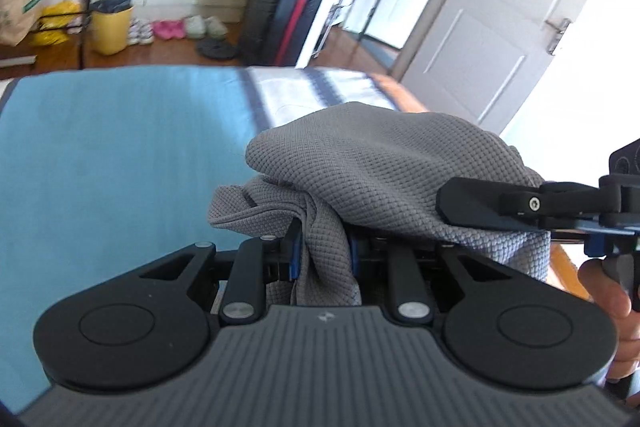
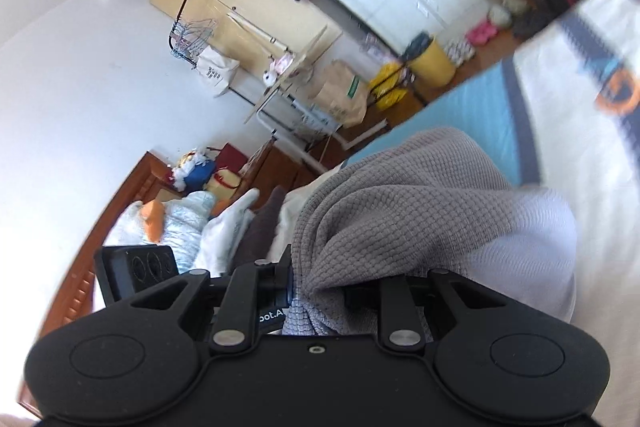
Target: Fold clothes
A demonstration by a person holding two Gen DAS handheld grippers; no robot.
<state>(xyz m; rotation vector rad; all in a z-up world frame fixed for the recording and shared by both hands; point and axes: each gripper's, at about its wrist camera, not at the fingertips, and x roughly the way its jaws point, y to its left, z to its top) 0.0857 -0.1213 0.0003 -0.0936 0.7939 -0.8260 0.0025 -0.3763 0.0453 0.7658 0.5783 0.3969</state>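
Observation:
A grey waffle-knit garment (image 1: pixel 380 167) is bunched up above the bed. My left gripper (image 1: pixel 324 251) is shut on a gathered fold of it, and the cloth hangs down between the jaws. My right gripper shows at the right edge of the left wrist view (image 1: pixel 452 205), pressed against the same cloth. In the right wrist view my right gripper (image 2: pixel 320 295) is shut on the grey garment (image 2: pixel 400 195), which bulges up and hides the fingertips. The left gripper's body (image 2: pixel 136 275) shows at the lower left.
The bed has a blue sheet (image 1: pixel 120 167) and a white, grey-striped cover (image 1: pixel 312 91). Other clothes and bedding are piled at the bed's head (image 2: pixel 192 219). On the floor stand a yellow bin (image 1: pixel 110 27), shoes, suitcases (image 1: pixel 284 23) and a paper bag. A white door (image 1: pixel 500 19) is at right.

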